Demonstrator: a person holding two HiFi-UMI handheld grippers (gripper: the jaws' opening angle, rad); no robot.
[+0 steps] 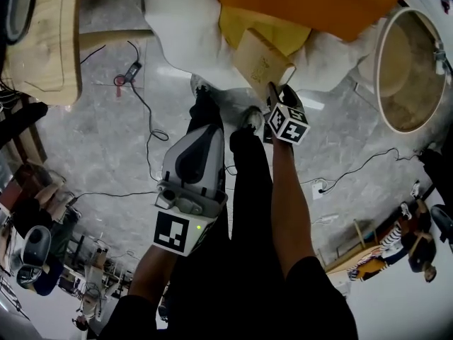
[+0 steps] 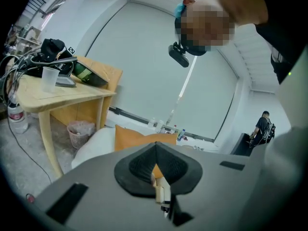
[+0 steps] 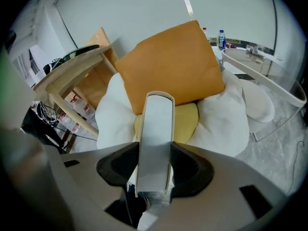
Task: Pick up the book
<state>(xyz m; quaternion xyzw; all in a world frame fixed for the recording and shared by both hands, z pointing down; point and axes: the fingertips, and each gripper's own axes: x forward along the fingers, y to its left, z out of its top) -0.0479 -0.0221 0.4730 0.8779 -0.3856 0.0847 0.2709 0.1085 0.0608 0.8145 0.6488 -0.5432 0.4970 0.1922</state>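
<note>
A tan-covered book (image 1: 259, 59) is gripped at its near end by my right gripper (image 1: 273, 91), which is shut on it just in front of a white beanbag (image 1: 182, 28). In the right gripper view the book (image 3: 156, 126) stands on edge between the pads, white page edge toward the camera, with the right gripper (image 3: 154, 161) pressing on both covers. Behind it are an orange pillow (image 3: 168, 66) and a yellow pillow (image 3: 186, 124). My left gripper (image 1: 207, 122) hangs lower left over the floor. The left gripper (image 2: 155, 148) is shut, its pad tips touching with nothing between them.
A wooden table (image 1: 56, 41) stands at the left, loaded with cables and a cup (image 2: 49, 78), with a wastebasket (image 2: 79, 131) beneath. A round rimmed side table (image 1: 412, 69) is at the right. Cables (image 1: 141, 98) trail across the grey floor. My own legs and shoes (image 1: 253, 117) are below.
</note>
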